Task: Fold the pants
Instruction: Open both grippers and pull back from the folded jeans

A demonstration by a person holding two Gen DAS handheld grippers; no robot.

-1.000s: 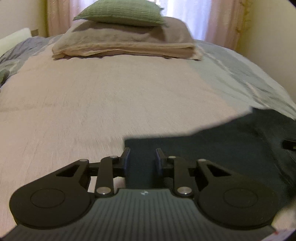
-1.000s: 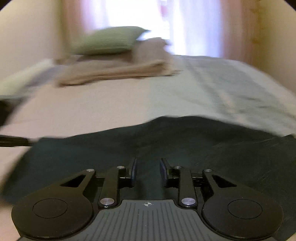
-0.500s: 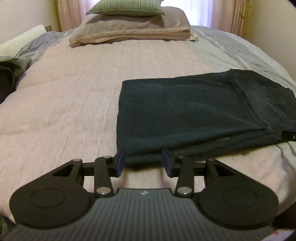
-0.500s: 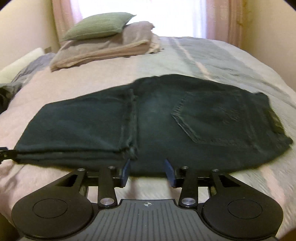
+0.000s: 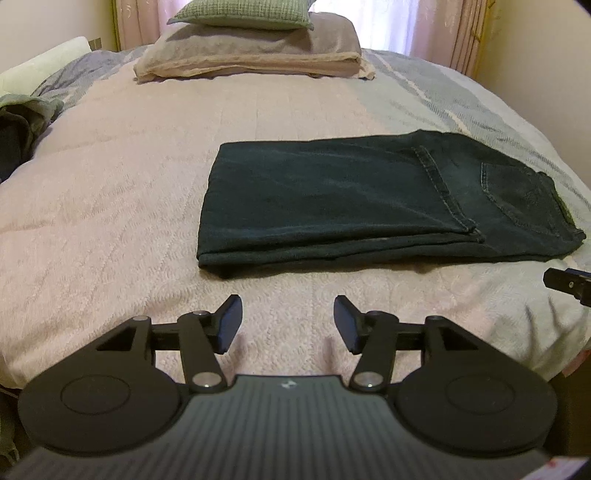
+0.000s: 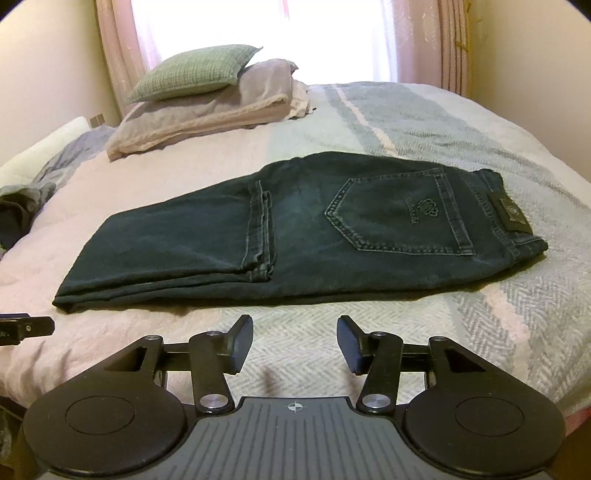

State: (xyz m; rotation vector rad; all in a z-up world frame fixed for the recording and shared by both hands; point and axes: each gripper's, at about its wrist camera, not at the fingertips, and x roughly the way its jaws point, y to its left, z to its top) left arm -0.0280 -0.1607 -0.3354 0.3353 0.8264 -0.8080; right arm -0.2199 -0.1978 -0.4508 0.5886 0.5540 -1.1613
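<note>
Pants (image 5: 369,199) folded flat on bed (image 5: 110,192); left tool (image 5: 287,323), right tool (image 6: 294,341) both empty, jaws opening.

The dark blue-green jeans (image 6: 303,225) lie flat on the bed, folded in a long rectangle with the legs doubled over. The back pocket with its stitching faces up, and a dark waistband patch sits at the right end.

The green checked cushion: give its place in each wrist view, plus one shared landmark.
Left wrist: green checked cushion at top centre-left, atop the grey pillow.
Right wrist: cushion upper left, on the same pillow.
Shared landmark: the folded dark denim pants, mid-frame in both.
</note>
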